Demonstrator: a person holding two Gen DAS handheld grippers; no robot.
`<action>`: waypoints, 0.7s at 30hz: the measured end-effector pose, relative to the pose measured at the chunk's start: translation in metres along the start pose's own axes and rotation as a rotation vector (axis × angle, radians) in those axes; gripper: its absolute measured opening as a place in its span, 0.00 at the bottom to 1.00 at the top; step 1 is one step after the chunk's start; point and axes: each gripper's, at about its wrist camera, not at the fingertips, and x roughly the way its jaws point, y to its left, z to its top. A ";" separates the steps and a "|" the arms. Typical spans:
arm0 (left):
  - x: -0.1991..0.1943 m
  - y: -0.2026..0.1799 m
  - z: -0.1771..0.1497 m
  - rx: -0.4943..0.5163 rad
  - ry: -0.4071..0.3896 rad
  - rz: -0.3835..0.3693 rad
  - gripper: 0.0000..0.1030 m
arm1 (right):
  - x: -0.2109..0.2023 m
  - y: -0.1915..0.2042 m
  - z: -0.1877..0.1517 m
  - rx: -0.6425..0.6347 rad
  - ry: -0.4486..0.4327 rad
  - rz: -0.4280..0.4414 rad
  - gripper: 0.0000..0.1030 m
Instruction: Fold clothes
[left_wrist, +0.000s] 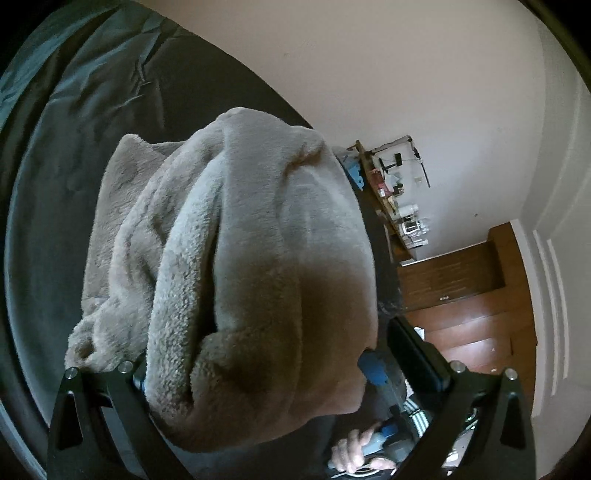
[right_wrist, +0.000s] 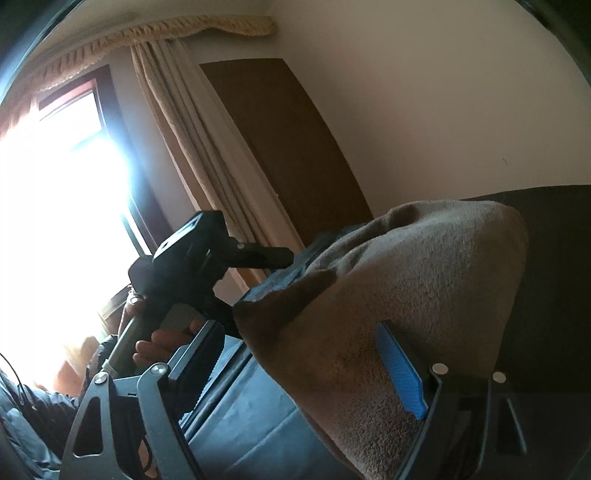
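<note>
Beige fleece garment (left_wrist: 236, 266) hangs bunched between both wide-spread claws, left claw (left_wrist: 258, 373) and right claw (right_wrist: 295, 369), lifted off the dark bed (left_wrist: 74, 147) for folding; grip unclear.

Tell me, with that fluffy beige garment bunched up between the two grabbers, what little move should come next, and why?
Probably lower the fleece garment flat onto the dark bed sheet. It hangs bunched and draped over the left gripper, while the right gripper stands wide open with cloth lying against its blue pad, so nothing can be folded neatly yet.
</note>
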 end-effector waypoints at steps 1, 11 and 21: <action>0.000 -0.004 0.000 0.013 -0.002 -0.009 1.00 | 0.000 0.002 -0.001 -0.007 0.001 -0.004 0.83; 0.030 -0.011 0.040 0.000 0.057 0.156 1.00 | -0.004 0.007 -0.005 -0.025 0.001 -0.017 0.83; 0.037 -0.014 0.053 0.083 0.079 0.184 0.45 | -0.002 0.017 -0.008 -0.068 0.005 -0.041 0.83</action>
